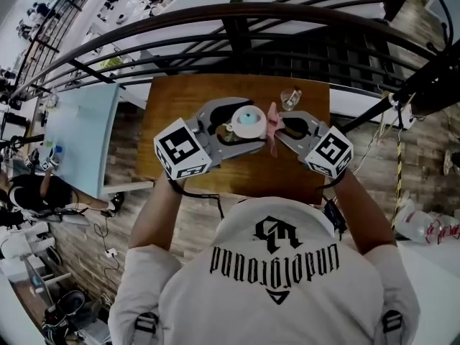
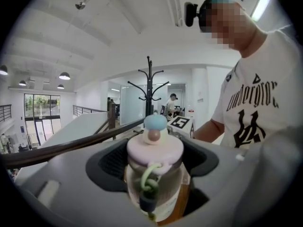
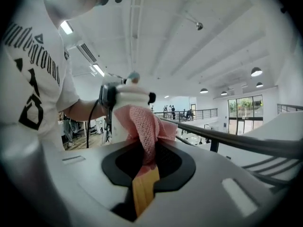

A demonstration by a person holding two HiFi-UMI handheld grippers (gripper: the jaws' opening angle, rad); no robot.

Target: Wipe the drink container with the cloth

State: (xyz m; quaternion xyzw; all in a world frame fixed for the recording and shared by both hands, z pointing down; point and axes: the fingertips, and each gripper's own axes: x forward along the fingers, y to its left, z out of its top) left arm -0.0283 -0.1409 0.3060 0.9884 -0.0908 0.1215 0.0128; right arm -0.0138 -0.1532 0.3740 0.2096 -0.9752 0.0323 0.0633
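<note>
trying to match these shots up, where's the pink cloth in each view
Head view: pink cloth at centre, just right of the drink container.
Left gripper view: not in it; the left gripper is shut on the drink container.
Right gripper view: centre, pinched in the right gripper, drink container behind.
Shared landmark: the drink container, in all three.

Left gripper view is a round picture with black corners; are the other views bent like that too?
Left gripper view: wide-angle lens, dark corners, the bottle fairly sharp. Right gripper view: same round frame, railing curved, pink cloth crisp. Head view: fills the frame, but the railings bow strongly.
</note>
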